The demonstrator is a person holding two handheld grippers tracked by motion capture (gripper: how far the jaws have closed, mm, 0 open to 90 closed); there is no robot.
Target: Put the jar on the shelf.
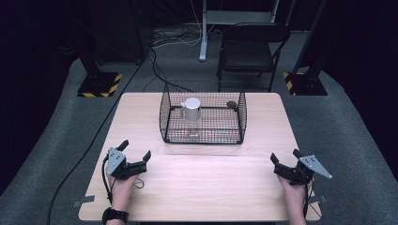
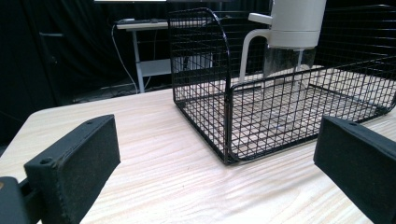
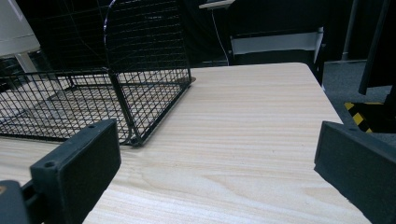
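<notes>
So, nearest to me, both hands rest low on the table (image 1: pixel 202 183), each well short of the wire basket (image 1: pixel 202 137) that I use as my landmark. The left tool (image 1: pixel 136 150) sits on the near-left side of the basket, its jaws spread wide with nothing between them, angled toward the basket's near-left corner. The right tool (image 1: pixel 285 156) sits on the near-right side, jaws equally wide and empty, pointing past the basket's right wall. Wrists are level, forearms coming straight in from the table's near edge.

Inside the basket, toward its back and a little left of centre, stands a jug (image 1: pixel 191 109) with a white top, a white side handle and what looks like a clear lower body. I judge it rigid, fairly light if empty, and the clear part smooth and possibly breakable, so a grip on the white collar or across the handle seems safer than the slick body. It would have to come up over the basket's walls. A small dark round thing (image 1: pixel 231 104) lies at the basket's back-right; I cannot identify it.

Beyond the basket, off the table, stands a black folding chair (image 1: pixel 248 51).
</notes>
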